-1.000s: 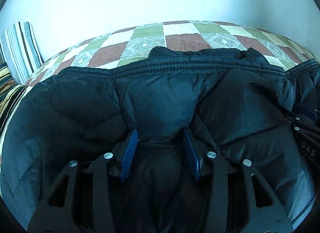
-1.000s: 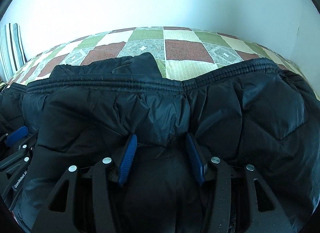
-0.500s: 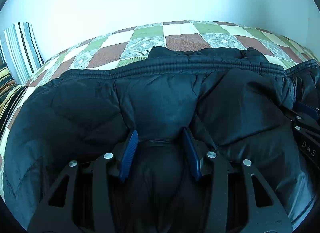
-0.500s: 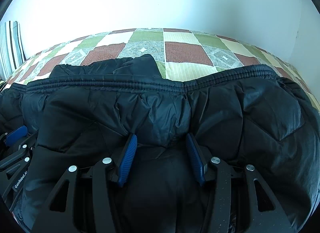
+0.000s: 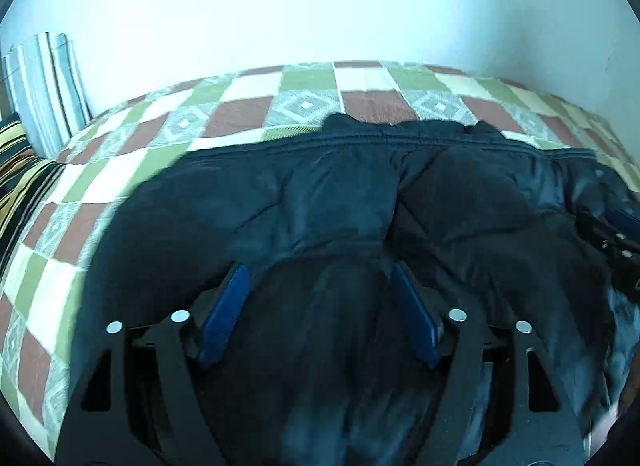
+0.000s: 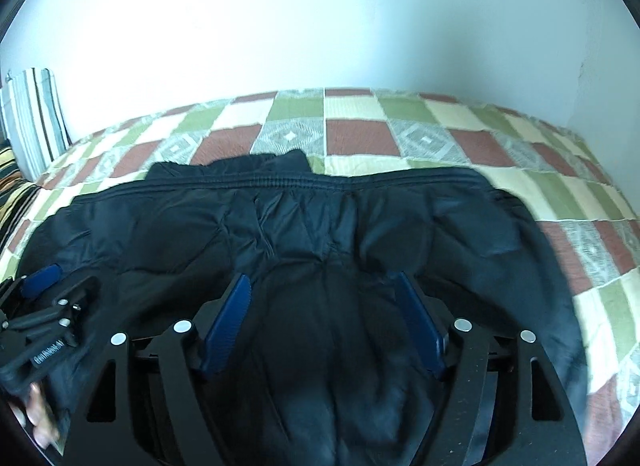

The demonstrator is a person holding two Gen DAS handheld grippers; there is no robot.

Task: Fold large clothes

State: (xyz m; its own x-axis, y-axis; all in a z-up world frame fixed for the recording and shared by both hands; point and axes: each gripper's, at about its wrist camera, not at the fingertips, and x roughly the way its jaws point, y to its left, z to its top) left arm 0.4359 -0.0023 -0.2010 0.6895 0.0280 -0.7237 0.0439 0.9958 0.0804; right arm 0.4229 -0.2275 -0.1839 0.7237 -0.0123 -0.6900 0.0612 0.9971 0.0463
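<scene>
A large black puffer jacket [image 5: 340, 201] lies across a checkered bed, its elastic hem along the far side; it also fills the right wrist view [image 6: 312, 221]. My left gripper [image 5: 320, 278] has its blue fingers [image 5: 226, 314] clamped around a bunched fold of the jacket. My right gripper [image 6: 324, 286] holds a bunched fold the same way, blue fingers [image 6: 228, 322] either side of the cloth. Each gripper shows at the edge of the other's view: the right one at far right [image 5: 616, 234], the left one at lower left [image 6: 40, 306].
The bed cover [image 6: 360, 137] is checkered in green, brown and cream. A white wall stands behind it. A striped pillow [image 5: 44, 85] leans at the far left, with a dark striped cushion [image 5: 20, 169] below it.
Both grippers have drawn back and up with the jacket held. More bed cover shows around the jacket, and the view is motion-blurred.
</scene>
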